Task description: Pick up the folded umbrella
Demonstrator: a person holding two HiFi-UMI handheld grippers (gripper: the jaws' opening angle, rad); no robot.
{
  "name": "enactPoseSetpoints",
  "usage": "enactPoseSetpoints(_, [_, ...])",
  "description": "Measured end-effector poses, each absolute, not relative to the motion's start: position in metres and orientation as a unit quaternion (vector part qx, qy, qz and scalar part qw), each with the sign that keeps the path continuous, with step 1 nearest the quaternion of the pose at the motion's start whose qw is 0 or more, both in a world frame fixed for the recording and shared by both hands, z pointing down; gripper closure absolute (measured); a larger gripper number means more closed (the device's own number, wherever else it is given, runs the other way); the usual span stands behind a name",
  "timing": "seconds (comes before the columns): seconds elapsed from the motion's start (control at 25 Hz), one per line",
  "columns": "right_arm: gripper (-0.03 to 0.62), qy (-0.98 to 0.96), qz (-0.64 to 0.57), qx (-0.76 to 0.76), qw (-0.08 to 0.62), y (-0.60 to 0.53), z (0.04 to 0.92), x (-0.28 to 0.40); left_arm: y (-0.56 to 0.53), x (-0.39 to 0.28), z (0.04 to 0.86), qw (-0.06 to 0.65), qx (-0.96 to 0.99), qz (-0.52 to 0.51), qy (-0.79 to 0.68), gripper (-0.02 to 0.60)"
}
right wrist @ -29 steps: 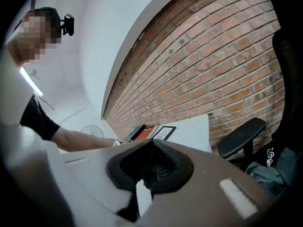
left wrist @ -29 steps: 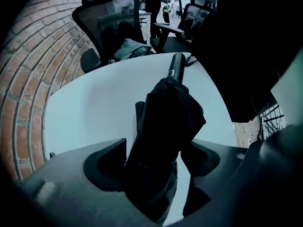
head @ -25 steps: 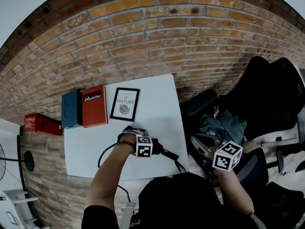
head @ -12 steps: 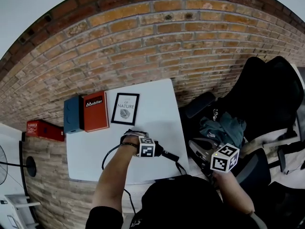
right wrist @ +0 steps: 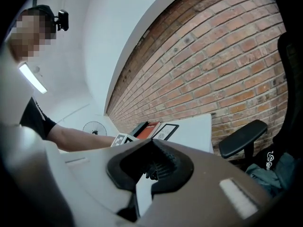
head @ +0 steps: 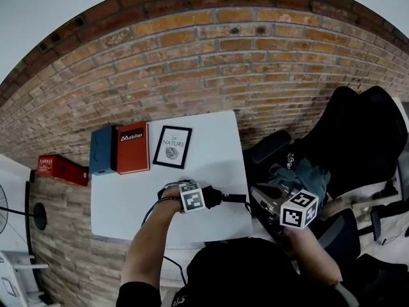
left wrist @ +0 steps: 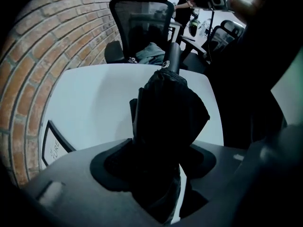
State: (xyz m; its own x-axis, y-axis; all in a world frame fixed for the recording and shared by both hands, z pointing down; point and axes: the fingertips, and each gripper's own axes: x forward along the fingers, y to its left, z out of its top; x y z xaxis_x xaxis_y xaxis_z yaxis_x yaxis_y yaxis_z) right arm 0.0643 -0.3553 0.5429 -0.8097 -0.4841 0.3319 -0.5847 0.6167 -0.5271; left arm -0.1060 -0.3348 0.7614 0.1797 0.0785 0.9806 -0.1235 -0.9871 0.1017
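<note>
The folded black umbrella [head: 231,198] lies on the white table [head: 121,203] near its right edge, its handle pointing right. My left gripper [head: 206,201] points steeply down over it. In the left gripper view the umbrella's bunched fabric [left wrist: 168,108] fills the gap between the jaws of the left gripper [left wrist: 161,174], which are closing on it, and its handle runs away toward the table's far edge. My right gripper [head: 259,196] hovers off the table's right side, above the chair seat. In its own view the right gripper [right wrist: 151,171] has its jaws together with nothing between them.
A framed print [head: 172,147], a red book [head: 133,148] and a blue box [head: 102,149] line the table's wall side. A red box [head: 61,168] sits further left. A black office chair [head: 358,139] with teal clothing [head: 300,171] stands right. A cable [head: 152,211] trails off the near edge.
The left gripper has rolled over the umbrella and its jaws have narrowed on the fabric. The umbrella's handle now points level to the right instead of down-right. The right gripper has barely moved.
</note>
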Motion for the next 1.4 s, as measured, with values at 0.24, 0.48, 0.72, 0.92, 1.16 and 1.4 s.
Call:
enactPoseSetpoints(0.24, [0.592, -0.903, 0.317, 0.284, 0.056, -0.363, 0.530, 0.056, -0.343, -0.113, 0.726, 0.108, 0.791, 0.596, -0.086, 0.285])
enactPoseSetpoints(0.48, [0.592, -0.911, 0.293, 0.288, 0.034, -0.378, 0.503, 0.055, -0.351, -0.130, 0.685, 0.160, 0.820, 0.525, -0.164, 0.287])
enactPoseSetpoints(0.72, [0.592, -0.918, 0.271, 0.288, 0.018, -0.386, 0.479, 0.057, -0.362, -0.141, 0.608, 0.187, 0.849, 0.420, -0.259, 0.287])
enactPoseSetpoints(0.92, [0.592, -0.925, 0.254, 0.281, 0.011, -0.388, 0.458, 0.050, -0.369, -0.145, 0.553, 0.185, 0.871, 0.330, -0.313, 0.287])
enactPoseSetpoints(1.16, [0.592, -0.936, 0.233, 0.265, 0.013, -0.386, 0.440, 0.036, -0.370, -0.146, 0.482, 0.147, 0.894, 0.211, -0.367, 0.287])
enactPoseSetpoints(1.4, [0.592, -0.942, 0.218, 0.255, 0.011, -0.381, 0.426, 0.024, -0.360, -0.139, 0.418, 0.110, 0.911, 0.081, -0.389, 0.287])
